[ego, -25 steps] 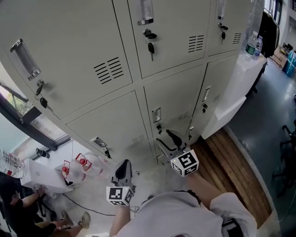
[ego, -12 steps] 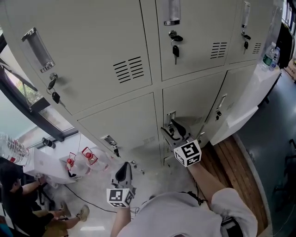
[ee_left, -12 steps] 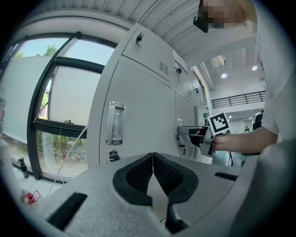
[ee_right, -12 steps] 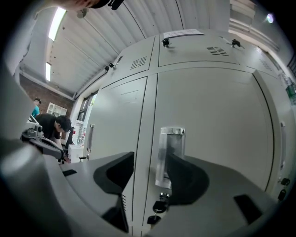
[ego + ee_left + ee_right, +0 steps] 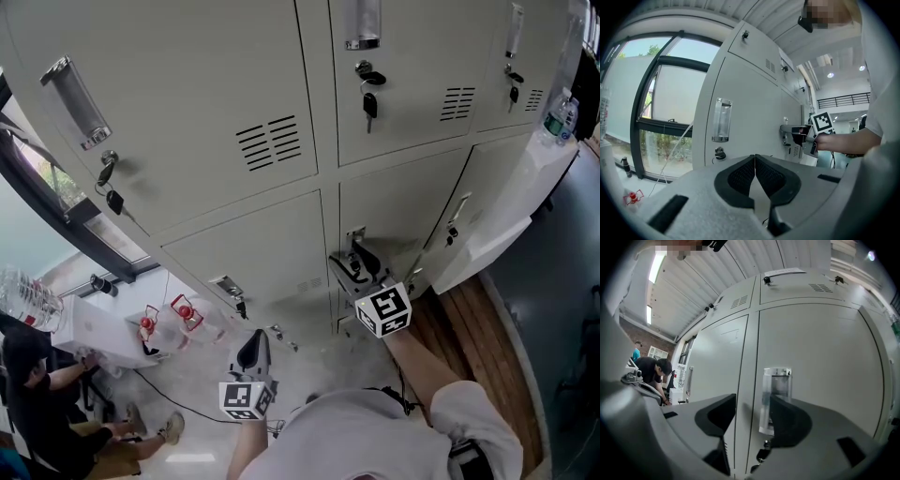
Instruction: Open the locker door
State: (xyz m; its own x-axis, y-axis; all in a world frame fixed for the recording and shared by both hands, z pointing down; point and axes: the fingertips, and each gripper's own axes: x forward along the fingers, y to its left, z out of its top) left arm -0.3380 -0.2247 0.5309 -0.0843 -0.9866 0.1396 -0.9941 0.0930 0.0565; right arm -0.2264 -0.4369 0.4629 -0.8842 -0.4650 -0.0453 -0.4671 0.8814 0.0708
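The locker door (image 5: 403, 211) is seen in the lower row of a bank of pale grey metal lockers, in the middle column. It is shown shut, flush with the doors beside and above it. A narrow upright handle (image 5: 776, 379) with a clear, shiny face is mounted near the door's left edge, close to the vertical seam, and a key (image 5: 763, 453) is seen hanging in the lock just beneath it.

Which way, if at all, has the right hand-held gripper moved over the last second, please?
Yes. The right hand-held gripper has closed in on the clear handle of the pale grey metal locker door, jaws open.
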